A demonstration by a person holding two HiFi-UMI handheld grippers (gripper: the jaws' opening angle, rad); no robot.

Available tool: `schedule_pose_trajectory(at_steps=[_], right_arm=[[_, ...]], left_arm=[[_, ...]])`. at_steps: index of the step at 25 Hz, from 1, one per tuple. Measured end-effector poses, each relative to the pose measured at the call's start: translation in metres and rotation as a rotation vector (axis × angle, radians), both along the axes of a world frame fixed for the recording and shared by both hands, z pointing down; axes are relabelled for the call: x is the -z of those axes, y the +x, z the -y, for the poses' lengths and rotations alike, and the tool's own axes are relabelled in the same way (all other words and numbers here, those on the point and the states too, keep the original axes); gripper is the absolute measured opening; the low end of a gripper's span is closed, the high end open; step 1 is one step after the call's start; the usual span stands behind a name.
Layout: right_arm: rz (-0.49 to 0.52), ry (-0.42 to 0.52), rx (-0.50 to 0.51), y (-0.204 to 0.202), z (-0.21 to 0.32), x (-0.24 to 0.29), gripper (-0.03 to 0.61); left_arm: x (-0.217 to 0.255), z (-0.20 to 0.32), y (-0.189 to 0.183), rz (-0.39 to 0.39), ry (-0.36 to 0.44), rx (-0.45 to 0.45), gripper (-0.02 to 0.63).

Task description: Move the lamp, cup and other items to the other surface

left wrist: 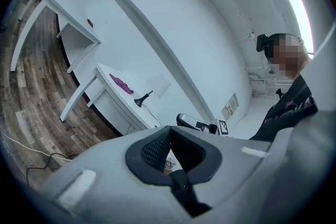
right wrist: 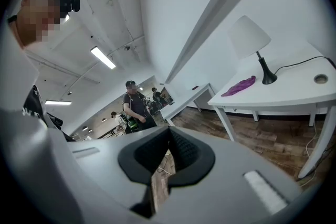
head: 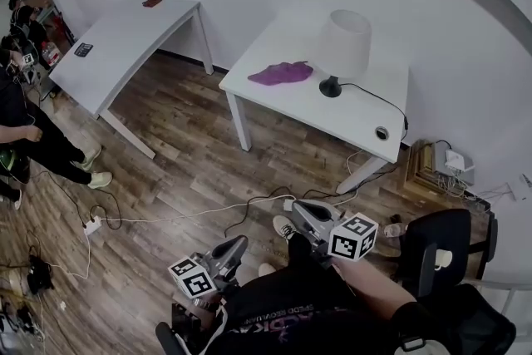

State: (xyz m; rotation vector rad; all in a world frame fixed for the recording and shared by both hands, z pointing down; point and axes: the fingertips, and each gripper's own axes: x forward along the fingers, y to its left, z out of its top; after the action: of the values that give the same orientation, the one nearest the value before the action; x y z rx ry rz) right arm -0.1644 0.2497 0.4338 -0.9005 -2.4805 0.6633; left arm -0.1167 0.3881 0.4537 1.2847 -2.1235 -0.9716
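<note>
The step in hand, as I judge it, is the approach to the first pick, since both grippers are well apart from the white rectangular lamp table (head: 349,120). That table holds the task's things. The lamp with a white cone shade, thin black stem and round black foot (head: 345,46) stands upright toward the table's wall side. The crumpled purple cloth (head: 281,73) lies flat on the table's end that faces the room. A thin black cable (head: 374,100) runs from the lamp across the table's other end, past a round cable hole (head: 381,132). No cup shows on the table in any view.

The left gripper (head: 237,244) and the right gripper (head: 298,209) are low on the near side of the table. Each is empty, its jaws closed together at the tips. They need to open before reaching the table. A low hold on the stem should keep the lamp upright, and the cable may snag.

A second white table (head: 116,37) stands well apart from the lamp table, across the wood-plank floor (head: 191,137), and looks the likely destination. Its top is mostly bare. People (head: 25,120) stand beyond it, farther still from the lamp table.
</note>
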Motion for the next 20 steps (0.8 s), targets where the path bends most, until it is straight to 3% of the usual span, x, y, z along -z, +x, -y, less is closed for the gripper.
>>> schedule_pose_trajectory(at_steps=[8, 16, 20], right_arm=[[0.049, 0.028, 0.025, -0.096, 0.016, 0.011, 0.029], [0.124, 0.236, 0.016, -0.189, 0.047, 0.0, 0.077], [0.13, 0.287, -0.003, -0.228, 0.059, -0.008, 0.123]], left_arm=[[0.003, -0.004, -0.052, 0.011, -0.009, 0.117, -0.002], [-0.004, 0.004, -0.101, -0.012, -0.017, 0.199, -0.001], [-0.006, 0.005, -0.114, -0.027, -0.023, 0.237, -0.002]])
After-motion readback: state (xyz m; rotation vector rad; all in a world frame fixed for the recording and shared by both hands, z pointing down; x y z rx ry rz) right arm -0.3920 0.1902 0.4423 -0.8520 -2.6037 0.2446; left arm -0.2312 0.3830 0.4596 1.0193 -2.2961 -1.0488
